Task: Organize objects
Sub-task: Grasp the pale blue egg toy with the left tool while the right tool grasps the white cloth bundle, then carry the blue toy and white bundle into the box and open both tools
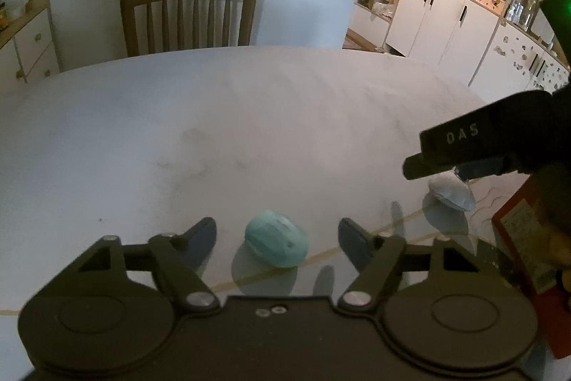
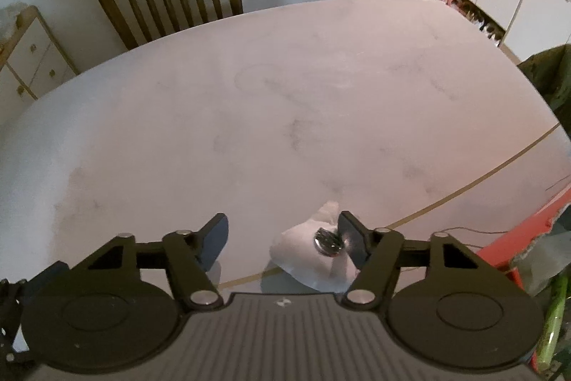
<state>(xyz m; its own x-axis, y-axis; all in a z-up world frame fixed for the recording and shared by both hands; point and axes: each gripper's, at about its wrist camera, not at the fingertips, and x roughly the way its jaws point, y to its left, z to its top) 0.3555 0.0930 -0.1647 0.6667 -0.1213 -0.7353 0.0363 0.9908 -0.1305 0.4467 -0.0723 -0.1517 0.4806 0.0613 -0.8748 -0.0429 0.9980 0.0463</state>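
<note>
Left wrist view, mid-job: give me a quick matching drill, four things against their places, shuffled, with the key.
Things:
1. teal oval object
2. pale grey-white rounded object
3. brown wooden slat-back chair
4. red printed box

Places:
A. right edge of the view
B. beyond the white table's far edge
C. between the left tongs, apart from both pads
D. under the right tongs

Pairs: 1-C, 2-D, 3-B, 4-A

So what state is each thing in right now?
Left gripper: open, fingers either side of the teal object, not touching.
Teal object: lying on the table, free.
Right gripper: open, over the white object.
White object: on the table, beside one finger; contact unclear.
</note>
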